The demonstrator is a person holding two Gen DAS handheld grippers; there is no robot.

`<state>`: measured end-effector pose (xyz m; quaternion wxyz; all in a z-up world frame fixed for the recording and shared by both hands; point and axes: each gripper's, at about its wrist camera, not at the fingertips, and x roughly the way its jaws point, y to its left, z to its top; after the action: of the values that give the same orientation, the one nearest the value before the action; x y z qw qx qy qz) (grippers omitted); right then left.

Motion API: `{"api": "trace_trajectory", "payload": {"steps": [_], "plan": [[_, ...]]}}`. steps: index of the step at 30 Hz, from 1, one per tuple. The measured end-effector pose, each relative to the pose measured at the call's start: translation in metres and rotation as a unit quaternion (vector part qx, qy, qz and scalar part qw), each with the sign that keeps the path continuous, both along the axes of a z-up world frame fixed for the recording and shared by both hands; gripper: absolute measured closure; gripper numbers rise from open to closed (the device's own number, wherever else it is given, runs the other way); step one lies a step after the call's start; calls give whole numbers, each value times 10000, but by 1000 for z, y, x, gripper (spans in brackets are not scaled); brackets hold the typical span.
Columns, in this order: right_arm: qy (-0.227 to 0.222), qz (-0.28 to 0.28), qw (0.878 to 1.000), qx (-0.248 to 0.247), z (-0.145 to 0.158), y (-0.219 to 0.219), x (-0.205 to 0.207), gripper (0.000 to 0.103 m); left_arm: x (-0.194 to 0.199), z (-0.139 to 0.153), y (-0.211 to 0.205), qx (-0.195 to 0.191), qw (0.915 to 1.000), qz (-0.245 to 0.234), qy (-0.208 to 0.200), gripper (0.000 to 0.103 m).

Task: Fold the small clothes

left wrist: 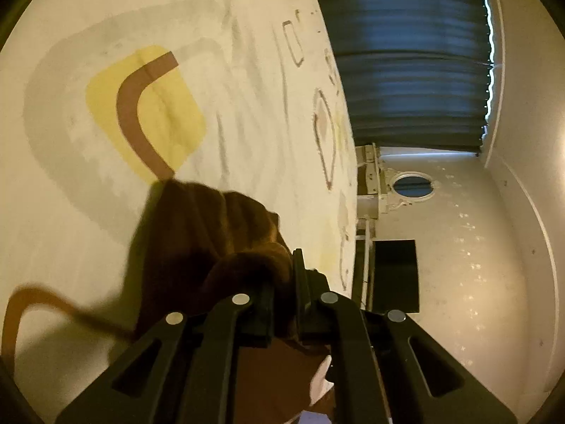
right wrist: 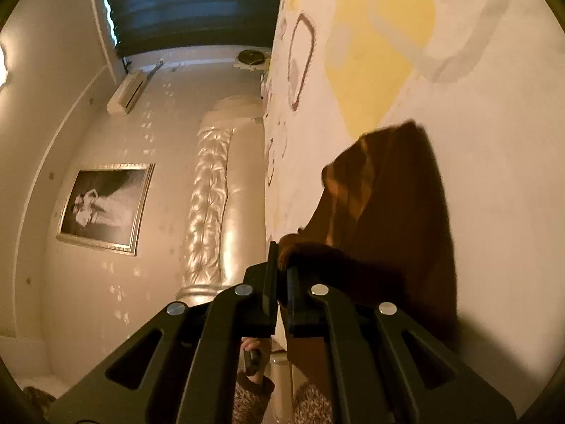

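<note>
A small brown garment [left wrist: 197, 233] hangs between my two grippers over a cream bedspread [left wrist: 88, 28] printed with yellow, grey and brown shapes. My left gripper [left wrist: 284, 275] is shut on one bunched corner of it, and a thin brown strap [left wrist: 39, 300] trails off to the left. In the right wrist view the same brown garment [right wrist: 395, 212] spreads up and to the right from my right gripper [right wrist: 280, 268], which is shut on another corner. Both views are rolled sideways and motion-blurred. The lower part of the garment is hidden behind the gripper bodies.
The bedspread [right wrist: 494, 141] fills much of both views. A padded cream headboard [right wrist: 226, 194], a framed picture [right wrist: 106, 208] and a wall air conditioner [right wrist: 129, 92] show in the right wrist view. Dark curtains [left wrist: 406, 56] hang beyond the bed's edge. A hand and patterned sleeve [right wrist: 252, 388] appear below.
</note>
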<state>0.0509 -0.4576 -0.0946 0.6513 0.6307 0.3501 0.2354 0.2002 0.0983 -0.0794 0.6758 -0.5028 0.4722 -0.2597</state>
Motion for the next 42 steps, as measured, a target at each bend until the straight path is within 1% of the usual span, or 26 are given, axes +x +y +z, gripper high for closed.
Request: {"api": "trace_trajectory", "payload": {"steps": [2,4,5,6,7,8,10,15,17,18,19,22,23,24,25,27,28,31,36,38,39,40,41,42], "plan": [[21,-32,10000,-5,-4,-2,9,100,4,-6,0,-98,9999,1,55,94],[85,-76,9999,7,-10,-5,16,100,10,-14,3,-196,9996,73,186,87],[112,-85,9999,-24,-13,-6,20,99,12,-16,4,-216,9994,124,224,81],[161,-100,9998,-89,-16,-6,24,99,15,-20,8,-261,9990,247,268,68],[194,-105,9997,-105,-19,-6,27,98,15,-22,12,-338,9985,330,271,61],[212,-117,9996,-108,-21,-6,29,96,15,-23,14,-394,9981,378,268,59],[286,-217,9992,-156,-26,-9,32,96,19,-26,19,-384,9976,496,289,55],[368,-399,9984,-182,-36,-15,36,94,23,-26,22,-114,9986,428,283,54],[422,-393,9981,-226,-39,-18,37,87,24,-25,19,19,9992,340,228,53],[434,-387,9979,-294,-39,-18,38,80,25,-24,19,75,9993,301,193,51],[437,-380,9976,-392,-37,-18,39,78,26,-23,20,129,9994,288,161,50],[256,-382,9946,-931,-21,-20,36,76,25,-17,24,379,9991,196,13,49],[218,-368,9935,-1054,-18,-20,34,75,25,-15,26,537,9985,126,-54,49],[186,-310,9911,-1284,-12,-21,33,75,25,-13,25,643,9979,69,-89,49],[192,-262,9885,-1474,-9,-20,34,75,27,-12,25,758,9971,3,-115,48],[214,-126,9835,-1792,-6,-20,35,75,31,-12,21,849,9962,-111,-163,47],[228,-88,9833,-1805,-6,-19,36,75,33,-13,19,919,9954,-206,-167,46],[275,-55,9829,-1819,-8,-20,37,75,41,-11,10,1287,9907,-362,-240,46],[382,20,9769,-2103,-9,-16,43,75,50,-11,0,1518,9868,-510,-249,46],[412,15,9760,-2138,-11,-16,45,75,50,-9,-5,1726,9828,-583,-308,47],[421,9,9758,-2146,-12,-17,46,75,50,-8,-5,1804,9811,-610,-334,53],[414,0,9755,-2160,-12,-16,48,75,49,-8,-7,1897,9789,-673,-348,61],[402,6,9753,-2173,-12,-16,50,75,48,-9,-10,2018,9760,-739,-351,66],[394,10,9750,-2187,-11,-16,50,75,48,-7,-14,2121,9735,-774,-372,75]]}}
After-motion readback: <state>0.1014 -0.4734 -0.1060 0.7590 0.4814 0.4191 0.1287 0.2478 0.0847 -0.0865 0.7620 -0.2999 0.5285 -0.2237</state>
